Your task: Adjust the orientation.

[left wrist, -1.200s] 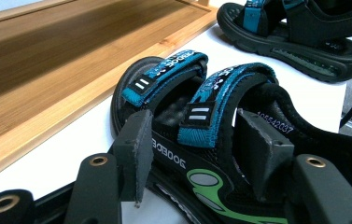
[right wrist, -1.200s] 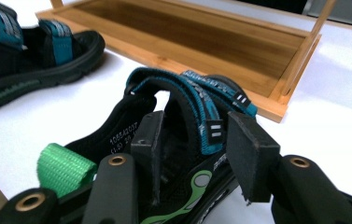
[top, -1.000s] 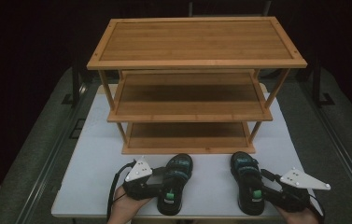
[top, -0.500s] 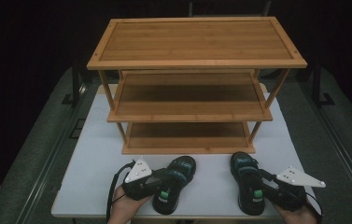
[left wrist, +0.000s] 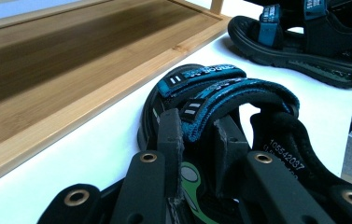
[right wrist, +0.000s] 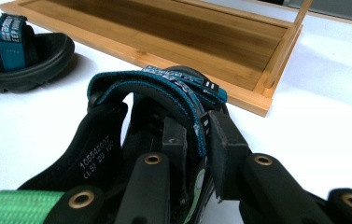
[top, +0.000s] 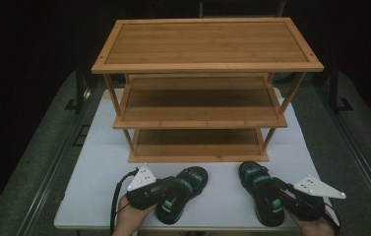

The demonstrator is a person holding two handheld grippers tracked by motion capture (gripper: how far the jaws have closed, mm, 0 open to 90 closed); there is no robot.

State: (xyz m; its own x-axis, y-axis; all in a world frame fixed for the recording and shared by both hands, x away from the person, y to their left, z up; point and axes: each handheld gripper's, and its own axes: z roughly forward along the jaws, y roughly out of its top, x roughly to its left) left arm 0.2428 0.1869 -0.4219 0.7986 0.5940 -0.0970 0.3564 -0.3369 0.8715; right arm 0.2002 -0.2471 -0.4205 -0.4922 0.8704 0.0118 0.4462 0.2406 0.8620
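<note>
My left gripper's (left wrist: pixel 197 140) jaws have just been closing and now stand narrow, their pads pinching the teal-edged strap of the left sandal (left wrist: pixel 220 93) from both sides, near its heel end. My right gripper's (right wrist: pixel 194 144) jaws have likewise just been closing, and they clamp the teal-trimmed strap of the right sandal (right wrist: pixel 164 88) between them in the same way. From above, the left gripper (top: pixel 166 192) comes in from the left onto its sandal (top: pixel 190 179), and the right gripper (top: pixel 284 195) comes in from the right onto the other sandal (top: pixel 257 179); I cannot tell whether the soles still rest on the table (top: pixel 104 162). The pair lies side by side with bare white table between, toes pointing away from me toward the bamboo shoe rack (top: pixel 207 44). The sandals sit just in front of the rack's lowest shelf (top: pixel 198 142), near it but apart. The rack stands at the far part of the table, three tiers high. My hands (top: pixel 134 216) grip the gripper bodies at the table's near edge.
</note>
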